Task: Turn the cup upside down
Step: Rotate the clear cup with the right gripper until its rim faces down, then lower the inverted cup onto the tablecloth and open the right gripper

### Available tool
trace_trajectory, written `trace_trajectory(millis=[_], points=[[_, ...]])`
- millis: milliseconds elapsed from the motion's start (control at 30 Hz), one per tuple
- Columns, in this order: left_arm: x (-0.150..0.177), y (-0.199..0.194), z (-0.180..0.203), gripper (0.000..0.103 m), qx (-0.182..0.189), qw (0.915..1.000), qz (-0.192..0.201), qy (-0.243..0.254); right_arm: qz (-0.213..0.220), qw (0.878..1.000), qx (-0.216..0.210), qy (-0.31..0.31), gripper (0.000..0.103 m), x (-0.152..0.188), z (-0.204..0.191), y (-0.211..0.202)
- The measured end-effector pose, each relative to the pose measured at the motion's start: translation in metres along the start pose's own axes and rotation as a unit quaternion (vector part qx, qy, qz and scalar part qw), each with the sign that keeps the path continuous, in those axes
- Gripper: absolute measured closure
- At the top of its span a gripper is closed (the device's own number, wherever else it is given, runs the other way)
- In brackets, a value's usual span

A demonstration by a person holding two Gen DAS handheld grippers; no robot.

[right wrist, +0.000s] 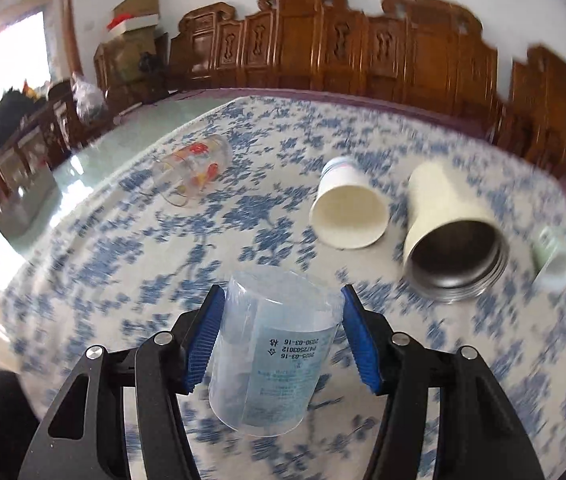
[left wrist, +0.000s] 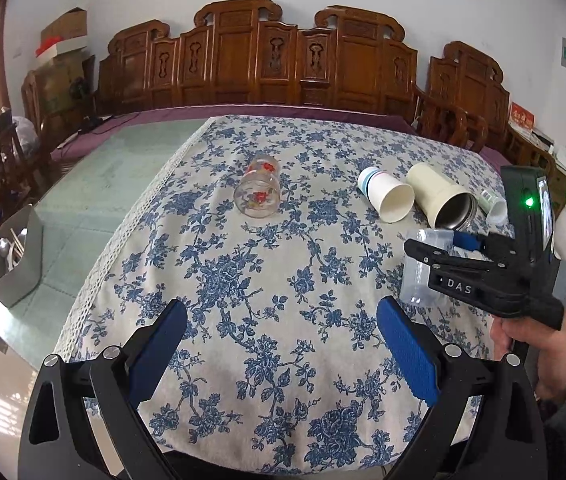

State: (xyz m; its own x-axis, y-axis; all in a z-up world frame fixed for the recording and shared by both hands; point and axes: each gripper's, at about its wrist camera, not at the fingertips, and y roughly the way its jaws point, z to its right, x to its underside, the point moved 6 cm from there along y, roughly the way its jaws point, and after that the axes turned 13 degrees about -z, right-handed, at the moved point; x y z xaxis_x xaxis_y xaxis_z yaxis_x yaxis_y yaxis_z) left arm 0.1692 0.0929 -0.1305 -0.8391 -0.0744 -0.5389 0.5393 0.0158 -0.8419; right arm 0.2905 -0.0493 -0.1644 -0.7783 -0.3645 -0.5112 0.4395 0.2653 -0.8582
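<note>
A clear plastic cup (right wrist: 271, 352) with printed text sits between the blue pads of my right gripper (right wrist: 283, 328), which is shut on it and holds it above the flowered tablecloth (right wrist: 163, 280). The printed text reads upside down. In the left wrist view the same cup (left wrist: 423, 268) shows at the right, held by the right gripper (left wrist: 439, 244). My left gripper (left wrist: 283, 340) is open and empty over the near part of the cloth.
Lying on their sides: a glass with red flowers (left wrist: 259, 194), a white paper cup (left wrist: 387, 196), a cream steel tumbler (left wrist: 443, 200) and a small white bottle (left wrist: 495, 204). A grey box (left wrist: 15, 264) stands at the left. Carved wooden chairs (left wrist: 283, 56) line the back.
</note>
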Motion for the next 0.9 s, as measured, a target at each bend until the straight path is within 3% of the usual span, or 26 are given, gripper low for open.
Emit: trace_trajectory(millis=[100,400,600,900], points=[[0.0,0.001,0.003,0.011,-0.002,1.0,0.0,0.003,0.013,0.999,0.03,-0.021,0.042,0.001,0.003,0.001],[-0.001,0.0,0.011,0.011,-0.001,0.9999,0.004,0.011,0.036,0.997,0.049,-0.042,0.042,0.016,-0.004,-0.009],[-0.001,-0.005,0.014,0.011,-0.004,0.9998,0.012,0.015,0.028,0.998,0.039,-0.029,0.042,0.03,-0.001,-0.017],[-0.002,-0.012,0.021,0.011,-0.005,0.9996,0.02,0.021,0.004,1.0,-0.011,0.014,0.044,0.047,0.007,-0.02]])
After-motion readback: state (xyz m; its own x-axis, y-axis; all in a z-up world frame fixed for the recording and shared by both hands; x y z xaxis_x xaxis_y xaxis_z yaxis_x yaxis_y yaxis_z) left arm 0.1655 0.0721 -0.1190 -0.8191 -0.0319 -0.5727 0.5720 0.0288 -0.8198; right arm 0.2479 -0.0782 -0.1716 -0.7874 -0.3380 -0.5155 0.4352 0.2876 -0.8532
